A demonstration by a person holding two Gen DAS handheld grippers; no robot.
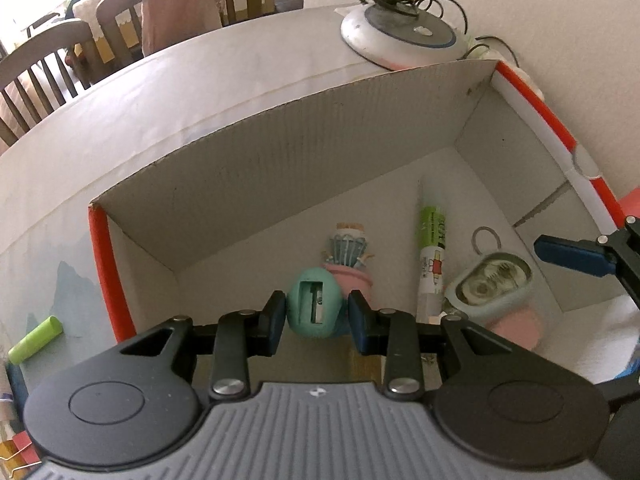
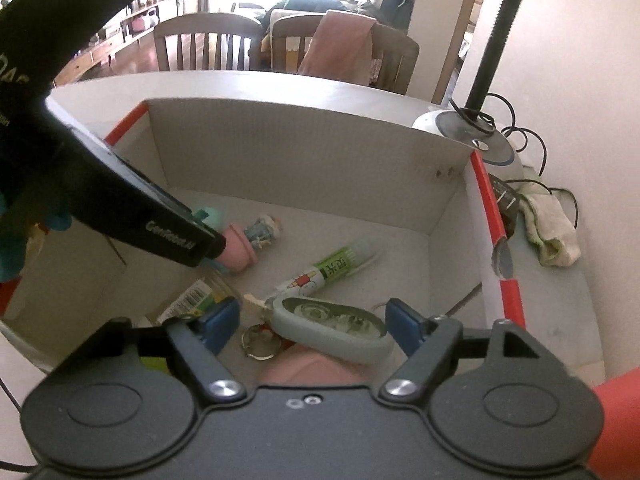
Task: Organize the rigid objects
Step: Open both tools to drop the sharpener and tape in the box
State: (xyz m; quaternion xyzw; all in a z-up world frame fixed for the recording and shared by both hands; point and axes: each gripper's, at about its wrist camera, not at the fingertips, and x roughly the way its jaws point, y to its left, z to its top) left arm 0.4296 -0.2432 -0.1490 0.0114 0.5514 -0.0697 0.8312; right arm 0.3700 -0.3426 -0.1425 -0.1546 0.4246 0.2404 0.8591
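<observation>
Sharpener (image 1: 313, 307) was the piece in hand: a small teal pencil sharpener, pinched between the pads of the left gripper (image 1: 316, 316) and hanging inside the cardboard box (image 1: 280, 128), above its floor. The jaws of that gripper were clamped on the sharpener's two sides, blade slot facing the camera. Already lying on the box floor were a pink-based figurine (image 1: 349, 258), a green-and-white glue stick (image 1: 430, 256) and a grey-green correction tape dispenser (image 2: 332, 326) with a key ring (image 2: 259, 342) beside it.

The right gripper (image 2: 316, 326) hovered over the tape dispenser with its jaws apart; the dispenser sat between the pads, but neither pad pressed on it (so nothing was held there).

The step looked like placing the sharpener into the box. Next would come lowering it to a bare patch of floor near the figurine, then letting the pads part so it rests without rolling onto its neighbours. A green tube (image 1: 35, 340) still lay on the table (image 1: 160, 92) outside the box, probably awaiting collection.
</observation>
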